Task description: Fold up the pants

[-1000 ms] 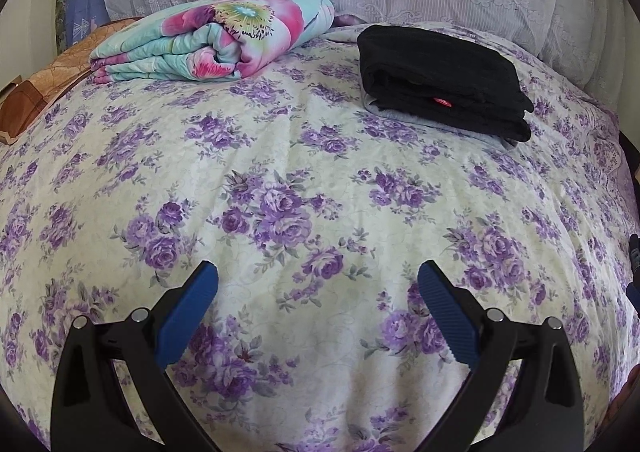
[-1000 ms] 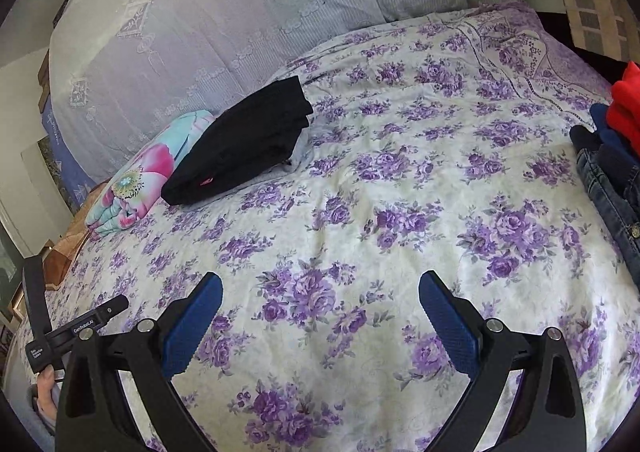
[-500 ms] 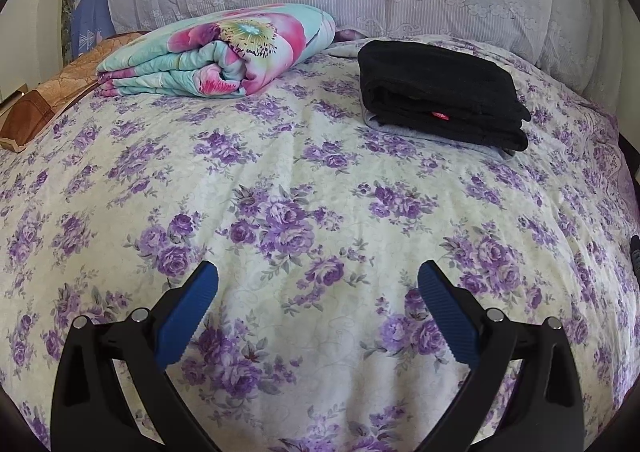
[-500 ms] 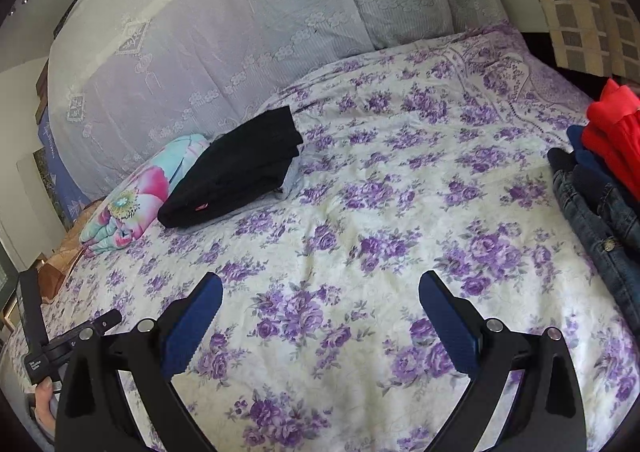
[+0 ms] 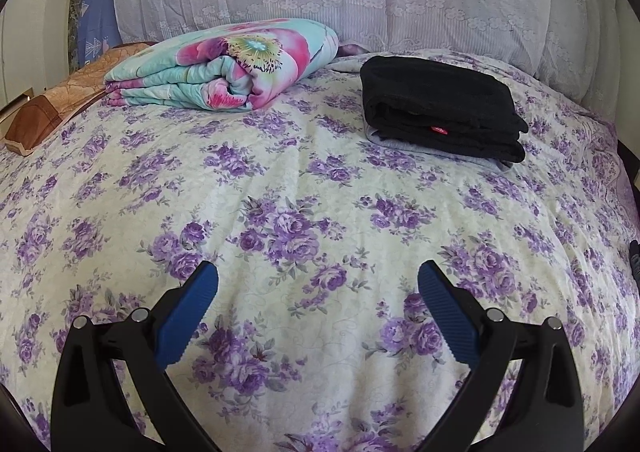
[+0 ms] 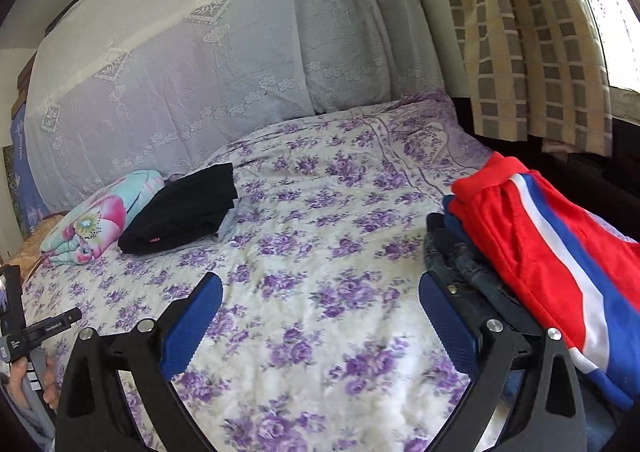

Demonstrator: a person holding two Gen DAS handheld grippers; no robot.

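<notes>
Left gripper [image 5: 318, 280] hung over the purple-flowered cream bedspread [image 5: 280, 188], jaws spread wide, nothing held. Right gripper [image 6: 320, 292] likewise stood wide apart and empty above the same cover. Heap of unfolded pants, red pair with blue-white stripe [image 6: 552, 244] on top of dark denim jeans [image 6: 460, 264], lay just beside its right finger. Folded black pants stack [image 5: 436, 104] sat near the rolled turquoise-pink floral quilt [image 5: 224, 64].
</notes>
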